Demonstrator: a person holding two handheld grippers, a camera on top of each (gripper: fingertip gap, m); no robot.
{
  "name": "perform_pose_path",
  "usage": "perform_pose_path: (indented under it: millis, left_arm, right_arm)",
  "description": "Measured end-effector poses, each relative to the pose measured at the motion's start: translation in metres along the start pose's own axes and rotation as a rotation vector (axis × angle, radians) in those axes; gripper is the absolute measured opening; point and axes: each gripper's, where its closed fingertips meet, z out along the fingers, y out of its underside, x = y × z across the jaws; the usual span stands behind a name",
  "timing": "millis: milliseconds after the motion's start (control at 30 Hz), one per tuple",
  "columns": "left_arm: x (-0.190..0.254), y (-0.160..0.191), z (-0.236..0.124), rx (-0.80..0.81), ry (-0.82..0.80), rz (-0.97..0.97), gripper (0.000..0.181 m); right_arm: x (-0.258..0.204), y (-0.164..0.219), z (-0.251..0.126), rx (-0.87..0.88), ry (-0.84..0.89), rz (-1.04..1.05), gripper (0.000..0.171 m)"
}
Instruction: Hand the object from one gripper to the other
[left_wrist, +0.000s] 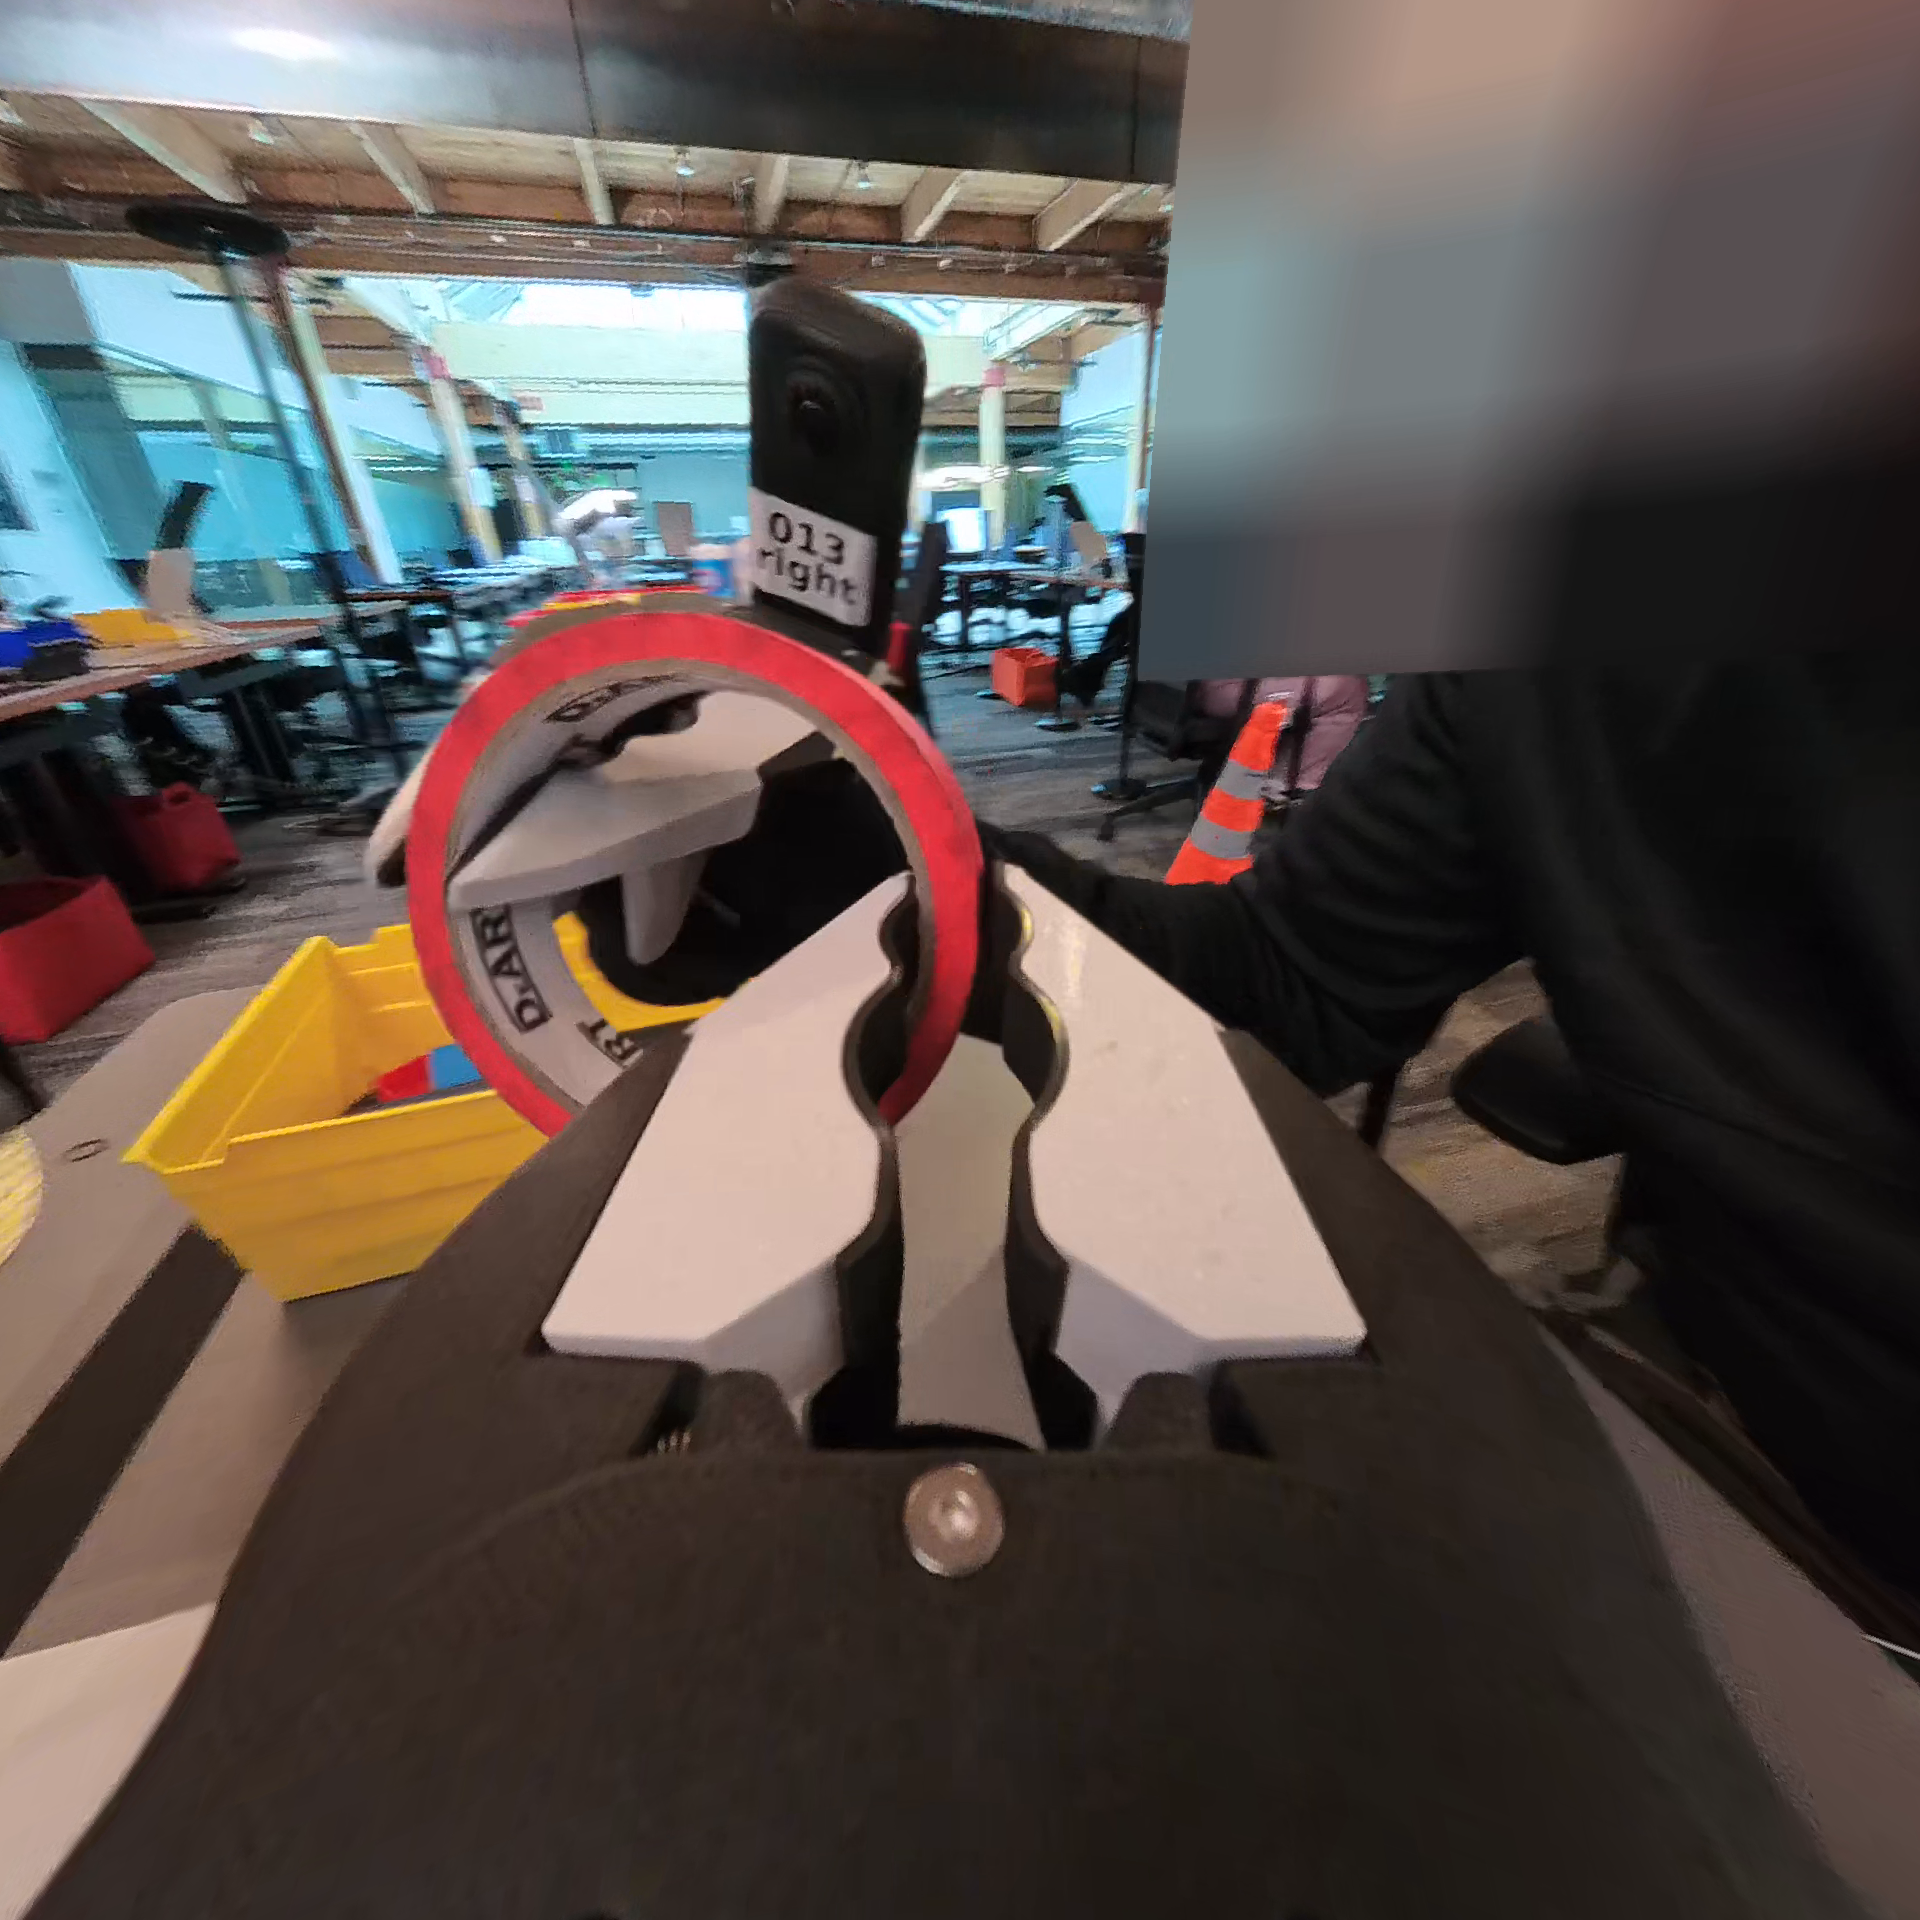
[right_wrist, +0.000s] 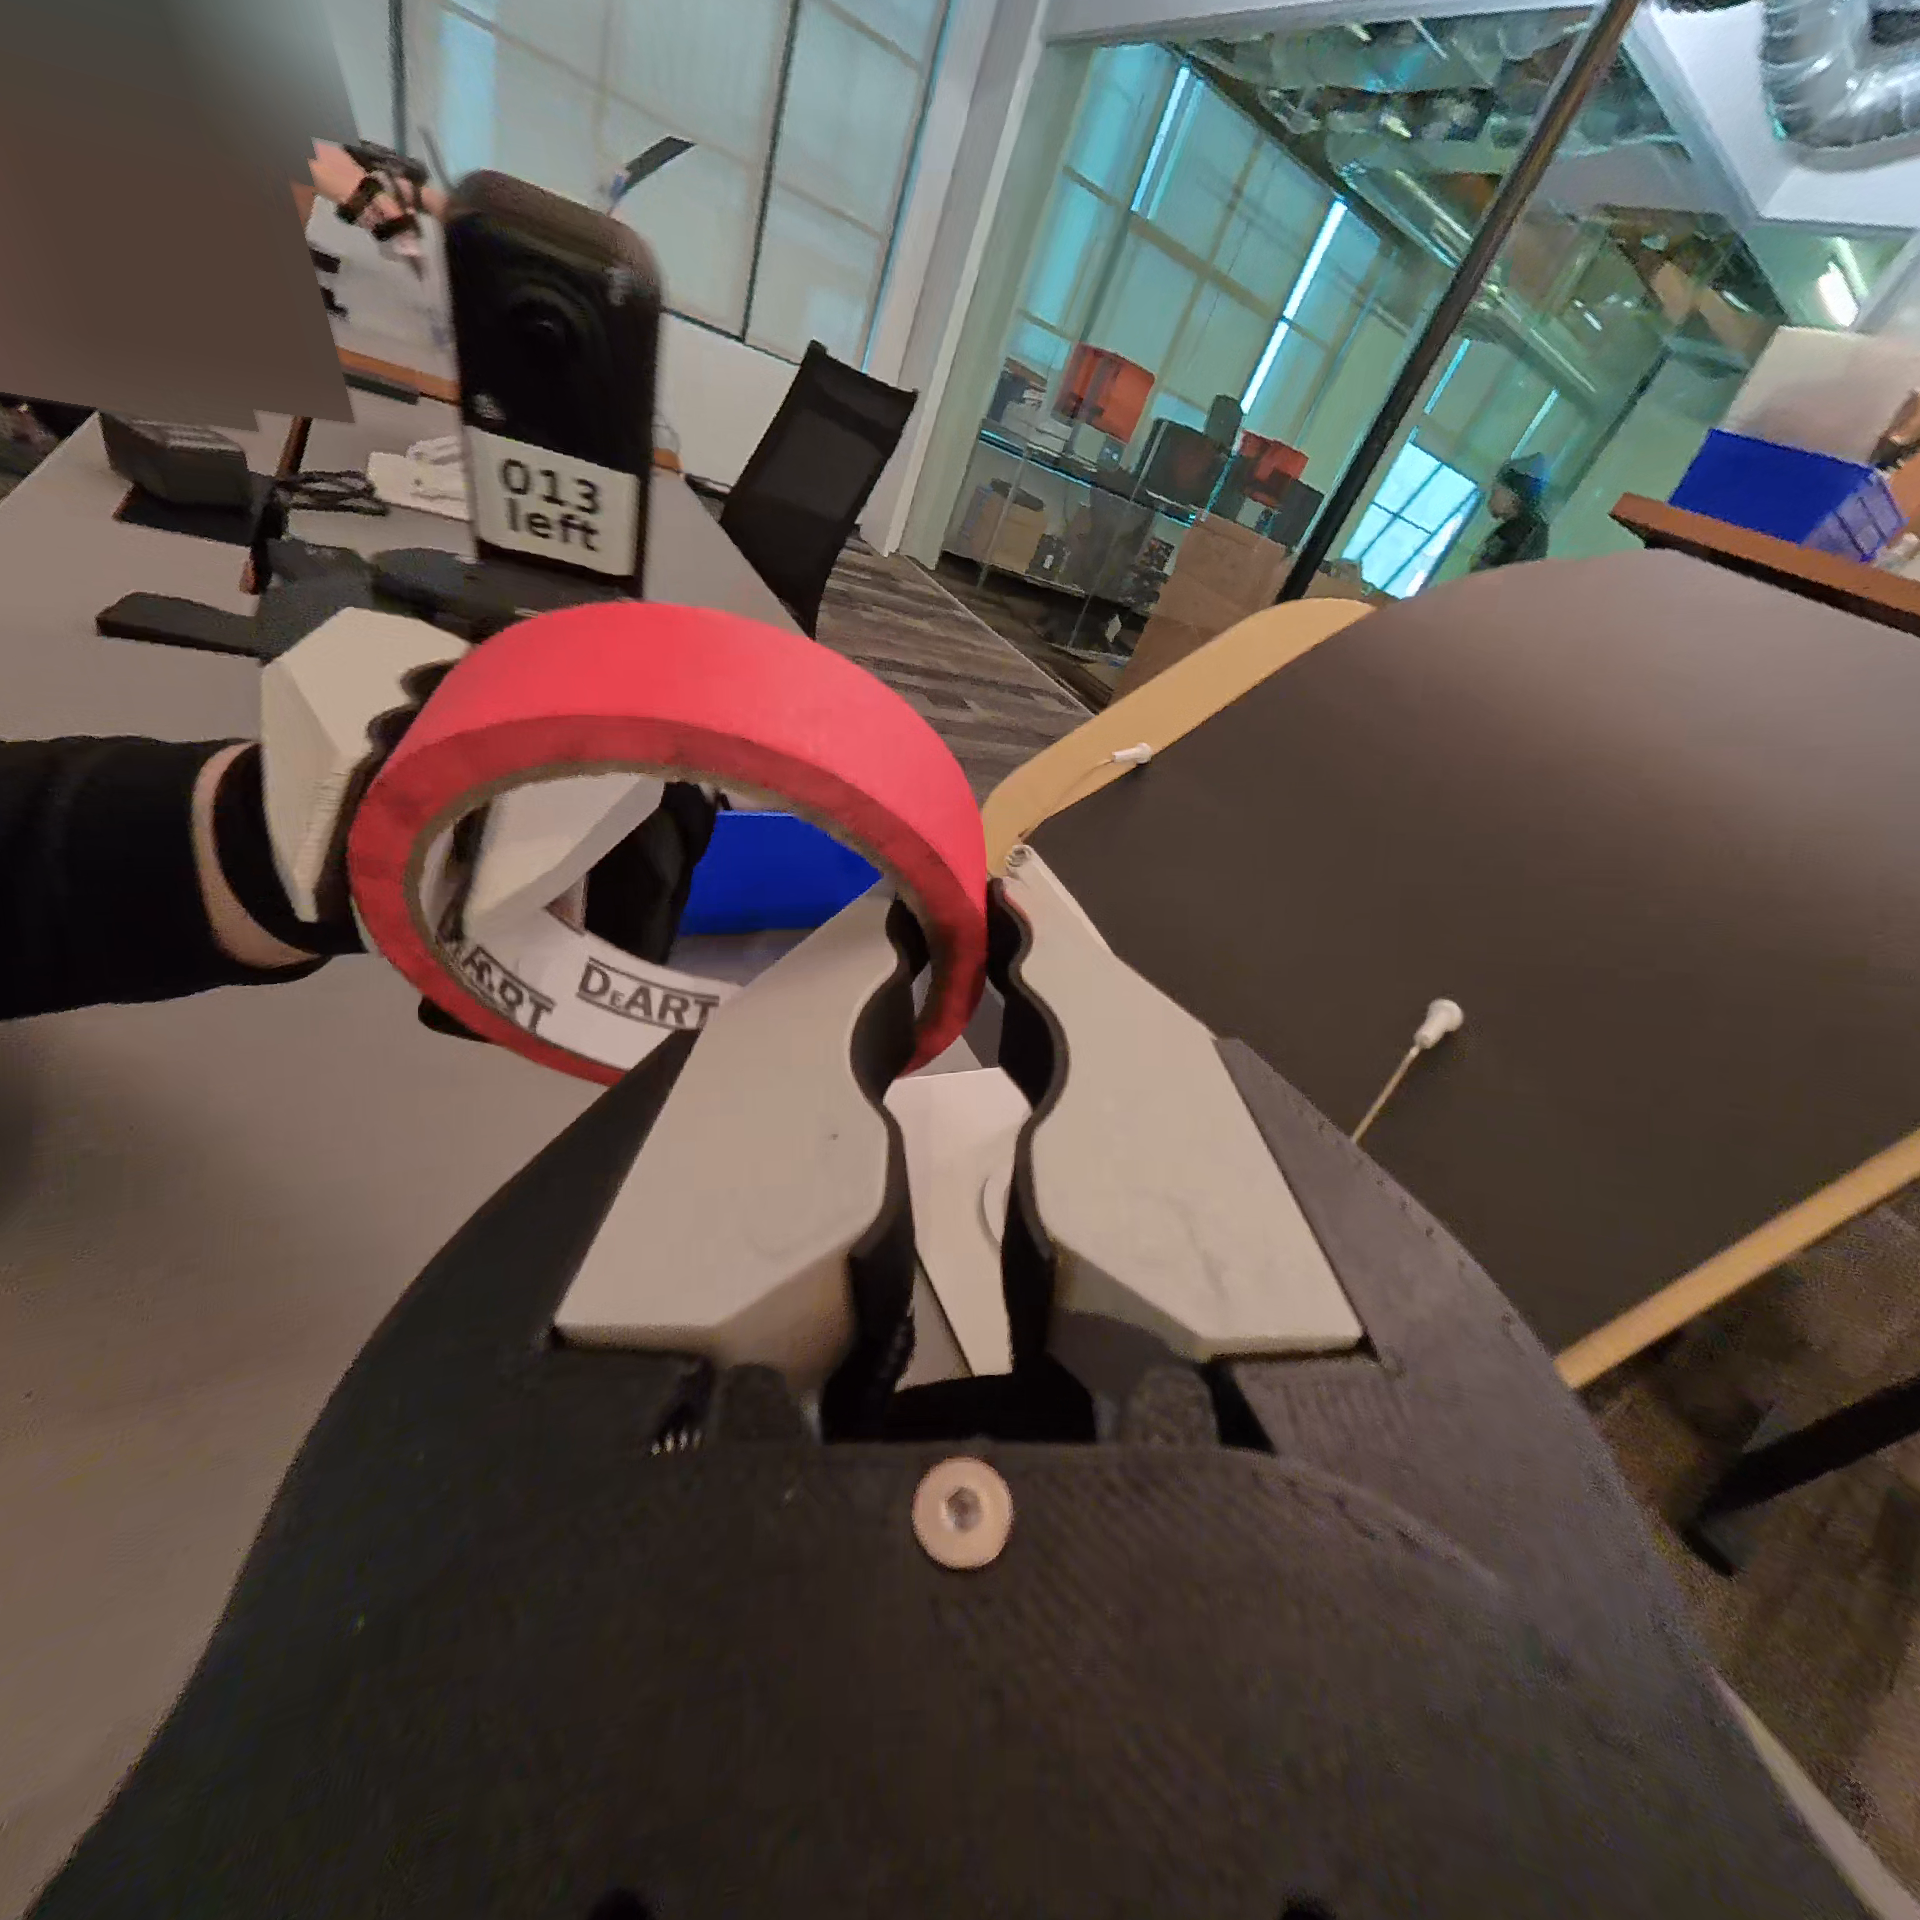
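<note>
Mid-handover, both tools gripped the red masking-tape roll at frame centre: left tool, right tool opposite, so it couldn't drop.

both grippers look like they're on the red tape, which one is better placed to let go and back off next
Hard to call. The left gripper and right gripper each pinch the red tape roll's wall on opposite sides. The pictures don't show which received it.
</note>
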Motion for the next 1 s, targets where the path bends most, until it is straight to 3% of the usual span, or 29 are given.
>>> perform_pose_path:
  millis: [300,367,600,767,900,1000]
  left_arm:
    - [-0.034,-0.023,-0.014,-0.049,-0.365,0.235,0.078]
    - [-0.042,-0.03,-0.021,-0.048,-0.462,0.304,0.083]
    - [-0.068,-0.02,-0.021,-0.151,-0.744,0.544,0.084]
    - [-0.071,-0.018,-0.016,-0.211,-0.844,0.689,0.064]
    - [-0.067,-0.018,-0.019,-0.213,-0.83,0.72,0.032]
    - [-0.067,-0.017,-0.022,-0.256,-0.829,0.753,0.03]
  right_arm:
    - [0.018,0.008,0.002,0.097,-0.045,0.402,0.006]
    - [0.028,0.007,0.0,0.156,-0.004,0.48,0.006]
    - [0.046,-0.008,-0.012,0.577,-0.016,0.79,0.006]
    - [0.027,-0.004,0.004,0.637,-0.109,0.881,0.007]
    - [0.017,-0.004,0.012,0.638,-0.149,0.906,0.007]
    - [0.016,-0.002,0.016,0.629,-0.158,0.919,0.007]
